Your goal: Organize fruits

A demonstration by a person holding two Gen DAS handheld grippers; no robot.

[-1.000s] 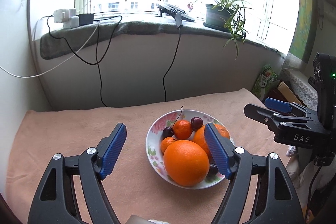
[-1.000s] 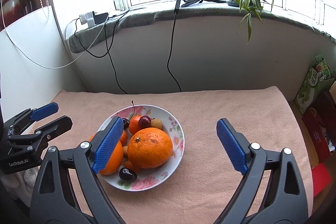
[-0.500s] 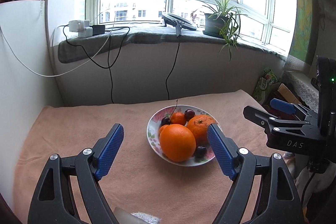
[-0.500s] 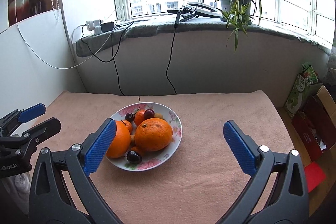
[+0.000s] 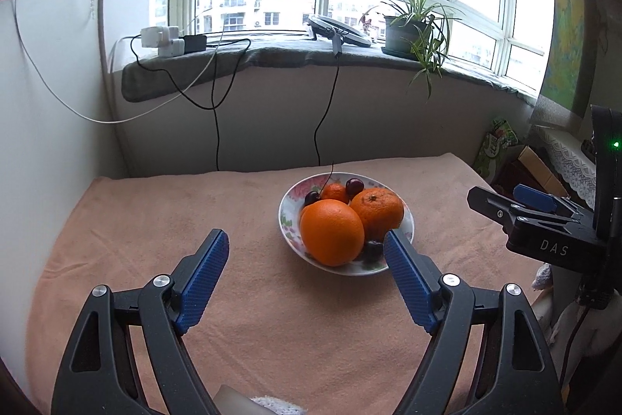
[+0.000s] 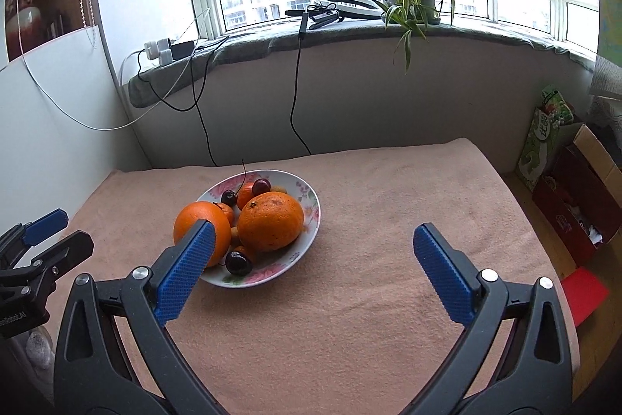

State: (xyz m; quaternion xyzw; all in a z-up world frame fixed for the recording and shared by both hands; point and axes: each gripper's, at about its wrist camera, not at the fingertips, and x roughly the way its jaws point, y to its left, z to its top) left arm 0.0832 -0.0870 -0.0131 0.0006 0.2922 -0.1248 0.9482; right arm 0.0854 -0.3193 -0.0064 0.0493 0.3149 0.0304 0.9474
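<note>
Fruits lie heaped in a flowered plate (image 5: 289,220) that stands on the bench (image 5: 155,220), which is covered with a pink cloth, a little toward the window side. You can count two big oranges, the smooth one (image 5: 331,232) in front and the rougher one (image 5: 376,212) touching it behind. At least two small mandarins (image 6: 245,193) are there as well, three dark cherries (image 6: 238,262) and one or two small yellow fruits that are too hidden to count surely. The oranges look firm and rather heavy with a slippery peel, so I think you should take one across its widest middle, from above. The cherries are soft and small and will bruise or roll, so pinch them gently at the body, not the thin stem. Your left claw (image 5: 307,288) is spread wide and empty, in front of the plate. Your right claw (image 6: 311,273) is also spread wide and empty, its left pad in front of the smooth orange in that view.
</note>
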